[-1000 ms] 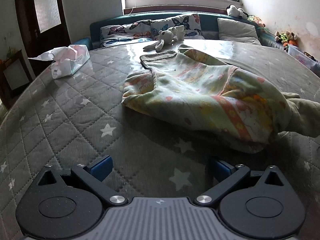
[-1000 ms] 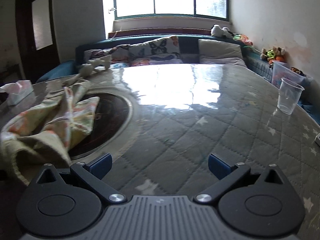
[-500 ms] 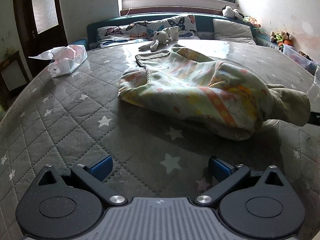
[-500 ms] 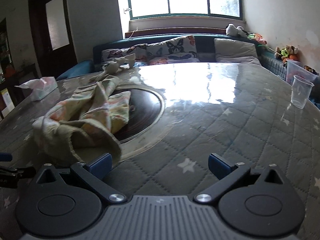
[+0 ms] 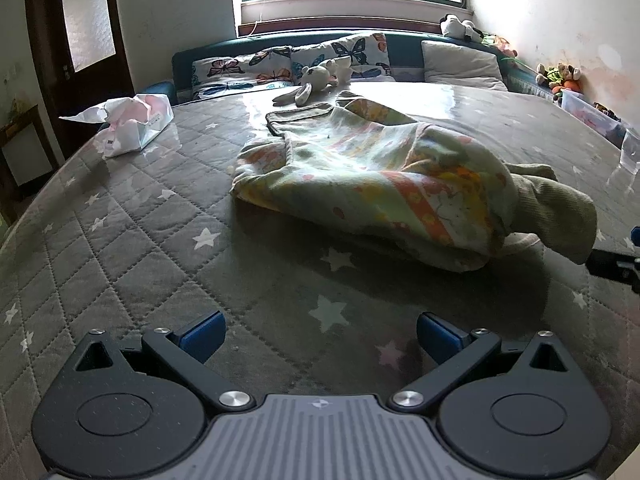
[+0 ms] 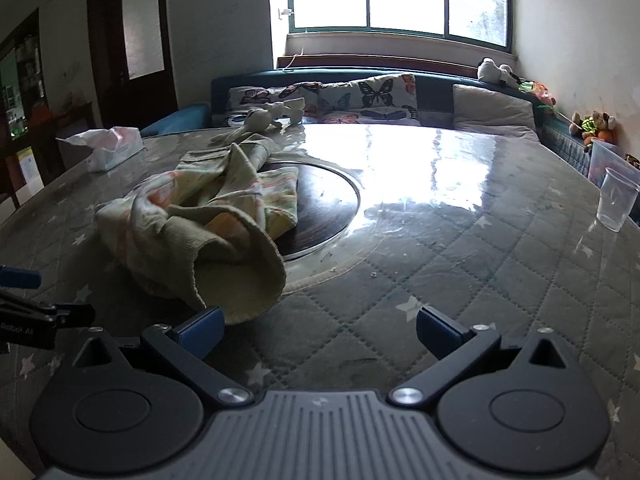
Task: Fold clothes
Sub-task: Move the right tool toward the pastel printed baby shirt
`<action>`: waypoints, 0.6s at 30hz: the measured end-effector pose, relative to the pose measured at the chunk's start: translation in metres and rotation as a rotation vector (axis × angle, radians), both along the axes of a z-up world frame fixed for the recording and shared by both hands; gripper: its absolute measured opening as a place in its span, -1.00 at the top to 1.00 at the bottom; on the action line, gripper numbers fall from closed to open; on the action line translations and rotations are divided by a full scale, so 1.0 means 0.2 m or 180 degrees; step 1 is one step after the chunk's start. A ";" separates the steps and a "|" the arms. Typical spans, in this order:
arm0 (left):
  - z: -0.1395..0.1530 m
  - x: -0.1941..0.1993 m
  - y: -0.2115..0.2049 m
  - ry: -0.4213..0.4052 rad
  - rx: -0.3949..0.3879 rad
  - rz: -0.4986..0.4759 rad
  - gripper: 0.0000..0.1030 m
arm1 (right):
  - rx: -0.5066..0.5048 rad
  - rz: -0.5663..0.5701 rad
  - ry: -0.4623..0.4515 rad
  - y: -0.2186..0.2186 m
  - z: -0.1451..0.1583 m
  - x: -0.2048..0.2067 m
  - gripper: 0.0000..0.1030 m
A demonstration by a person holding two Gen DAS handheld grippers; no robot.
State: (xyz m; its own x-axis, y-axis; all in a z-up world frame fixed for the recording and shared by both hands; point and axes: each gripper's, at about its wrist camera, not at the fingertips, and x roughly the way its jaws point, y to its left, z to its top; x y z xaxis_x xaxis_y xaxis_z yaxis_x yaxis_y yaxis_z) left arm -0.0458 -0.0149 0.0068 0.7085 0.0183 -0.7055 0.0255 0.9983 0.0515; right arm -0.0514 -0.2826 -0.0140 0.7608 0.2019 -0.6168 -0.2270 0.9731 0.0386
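A crumpled pale green garment with orange and yellow print lies in a heap on the quilted star-patterned table cover. Its ribbed green cuff points toward the near right. My left gripper hovers open over bare cover, well short of the heap. In the right wrist view the same garment lies left of centre, its cuff just ahead of my open right gripper and close to the left fingertip. Nothing is between either pair of fingers.
A tissue box sits far left. A plush rabbit lies at the far edge before butterfly cushions. A dark round inset lies partly under the garment. A clear plastic cup stands at the right edge.
Both grippers have pulled back and turned left. The garment now sits farther from the left gripper, and its cuff has come close in front of the right gripper. Both stayed open.
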 end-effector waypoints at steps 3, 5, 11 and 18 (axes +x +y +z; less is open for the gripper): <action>0.00 0.00 -0.02 0.0000 0.0022 -0.0011 -1.00 | 0.0011 0.0039 0.0002 0.01 0.00 -0.02 -1.00; 0.00 0.00 -0.03 0.0007 0.0033 -0.0014 -1.00 | 0.0018 0.0068 0.0006 0.02 0.00 -0.02 -1.00; 0.02 0.01 -0.04 0.0003 0.0055 -0.0010 -1.00 | 0.0013 0.0133 0.0000 0.04 0.01 -0.03 -1.00; 0.03 0.03 -0.04 0.0016 0.0065 0.0023 -1.00 | 0.0019 0.0192 0.0018 0.05 0.00 -0.02 -1.00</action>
